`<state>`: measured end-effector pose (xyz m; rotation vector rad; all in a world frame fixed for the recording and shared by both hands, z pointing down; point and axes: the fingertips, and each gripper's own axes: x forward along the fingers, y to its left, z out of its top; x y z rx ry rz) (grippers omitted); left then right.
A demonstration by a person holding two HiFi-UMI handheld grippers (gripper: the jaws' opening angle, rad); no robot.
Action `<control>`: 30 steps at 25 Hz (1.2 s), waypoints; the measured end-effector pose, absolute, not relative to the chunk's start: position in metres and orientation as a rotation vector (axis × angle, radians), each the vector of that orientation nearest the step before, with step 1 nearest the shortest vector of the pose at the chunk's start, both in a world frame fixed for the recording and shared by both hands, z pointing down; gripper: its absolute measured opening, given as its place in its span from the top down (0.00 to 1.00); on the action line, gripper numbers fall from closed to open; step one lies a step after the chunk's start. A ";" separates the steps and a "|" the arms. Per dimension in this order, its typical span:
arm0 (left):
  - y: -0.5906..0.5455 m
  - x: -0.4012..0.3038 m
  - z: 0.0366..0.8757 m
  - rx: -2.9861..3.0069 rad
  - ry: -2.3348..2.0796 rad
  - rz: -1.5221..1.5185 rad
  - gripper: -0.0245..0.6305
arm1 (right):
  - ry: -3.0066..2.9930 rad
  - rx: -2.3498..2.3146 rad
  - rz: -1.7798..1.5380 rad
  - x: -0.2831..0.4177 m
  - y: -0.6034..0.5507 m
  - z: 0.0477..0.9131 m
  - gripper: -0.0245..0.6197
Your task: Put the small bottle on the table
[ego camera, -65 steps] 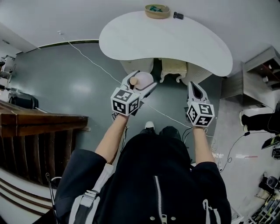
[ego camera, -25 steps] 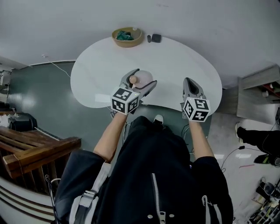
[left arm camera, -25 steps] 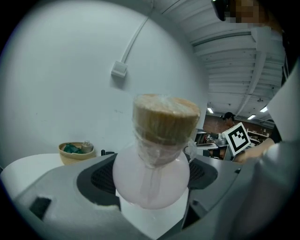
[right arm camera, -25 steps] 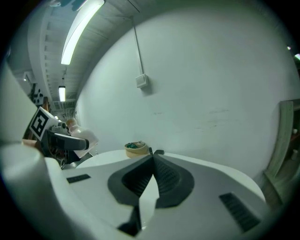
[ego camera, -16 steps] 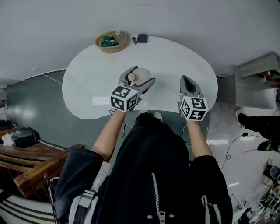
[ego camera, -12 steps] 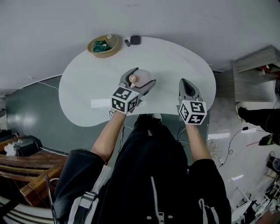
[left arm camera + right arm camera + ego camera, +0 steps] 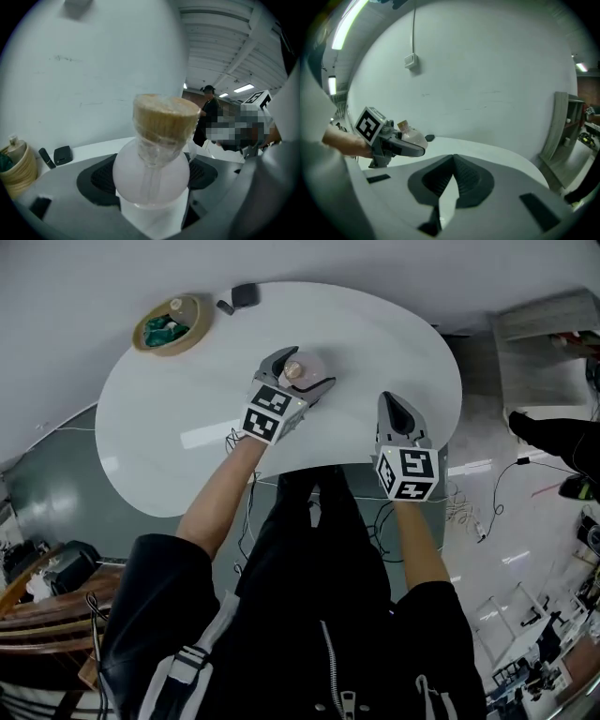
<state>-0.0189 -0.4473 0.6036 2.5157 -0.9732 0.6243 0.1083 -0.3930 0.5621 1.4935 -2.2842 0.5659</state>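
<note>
The left gripper (image 7: 301, 365) has its jaws spread wide around a small round bottle of pale pink frosted glass (image 7: 151, 169) and presses on its belly from both sides. The bottle's tan cork stopper (image 7: 165, 116), wrapped in clear film, points upward. The bottle is over the middle of the white kidney-shaped table (image 7: 187, 413), a little towards the far edge. I can't tell whether its base touches the tabletop. The right gripper (image 7: 452, 174) is just beside the left one, above the table's near edge. Its jaws are pressed flat together with nothing between them. At the far left of the table stands a round woven basket (image 7: 145, 337) with something teal (image 7: 165, 328) inside. Near it lie a small dark box (image 7: 246, 294) and a short dark stick-like thing (image 7: 225, 307), too small to make out. The person holding both grippers wears a black zipped jacket (image 7: 319, 615) with the sleeves pushed up the forearms.
</note>
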 end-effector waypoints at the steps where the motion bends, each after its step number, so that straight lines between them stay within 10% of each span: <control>1: -0.455 -0.015 0.611 2.525 -0.960 0.647 0.34 | -2.271 1.512 0.581 0.112 -0.392 0.565 0.96; 30: -0.549 0.064 0.734 2.491 -0.861 0.969 0.33 | -2.074 1.676 0.801 0.168 -0.385 0.602 0.96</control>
